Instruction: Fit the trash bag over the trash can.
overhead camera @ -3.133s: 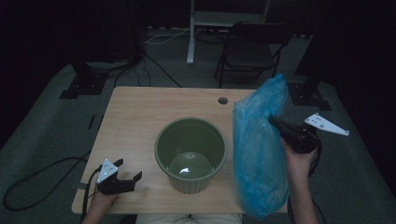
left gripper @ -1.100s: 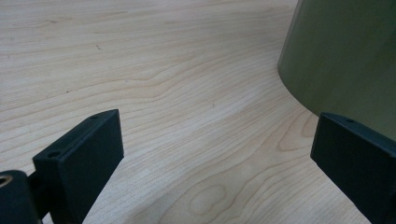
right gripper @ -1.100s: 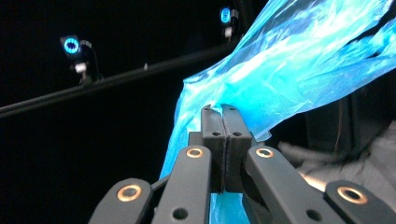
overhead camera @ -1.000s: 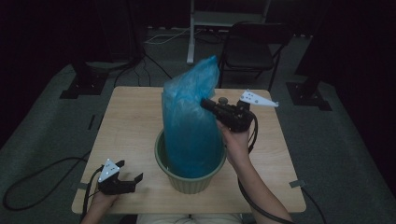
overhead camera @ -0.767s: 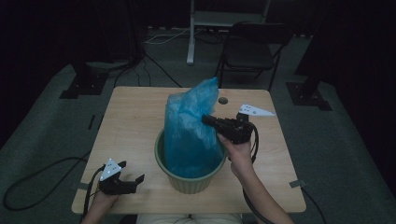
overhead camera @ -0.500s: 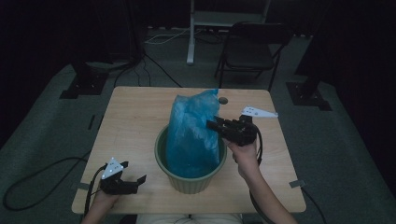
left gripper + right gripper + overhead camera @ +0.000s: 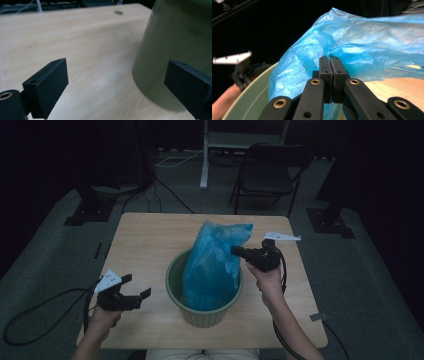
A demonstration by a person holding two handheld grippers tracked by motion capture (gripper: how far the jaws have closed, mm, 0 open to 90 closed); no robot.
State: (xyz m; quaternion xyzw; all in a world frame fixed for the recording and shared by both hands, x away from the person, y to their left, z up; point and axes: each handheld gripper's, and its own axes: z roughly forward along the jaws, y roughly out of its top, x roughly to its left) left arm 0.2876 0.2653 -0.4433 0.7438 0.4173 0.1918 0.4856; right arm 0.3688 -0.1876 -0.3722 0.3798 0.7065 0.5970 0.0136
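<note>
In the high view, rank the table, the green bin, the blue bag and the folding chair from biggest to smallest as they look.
1. table
2. green bin
3. blue bag, close to the bin
4. folding chair, though it stands farther off

A dim recording room set up as a test studio, not a home.

A small light wooden table with rounded corners (image 7: 150,240) stands alone on grey carpet (image 7: 60,245), ringed by black curtains. Black stand bases (image 7: 85,212) sit at its far corners, loose cables (image 7: 170,162) trail across the floor, and a dark folding metal chair (image 7: 267,170) waits behind beside a white metal frame leg (image 7: 204,155).
</note>
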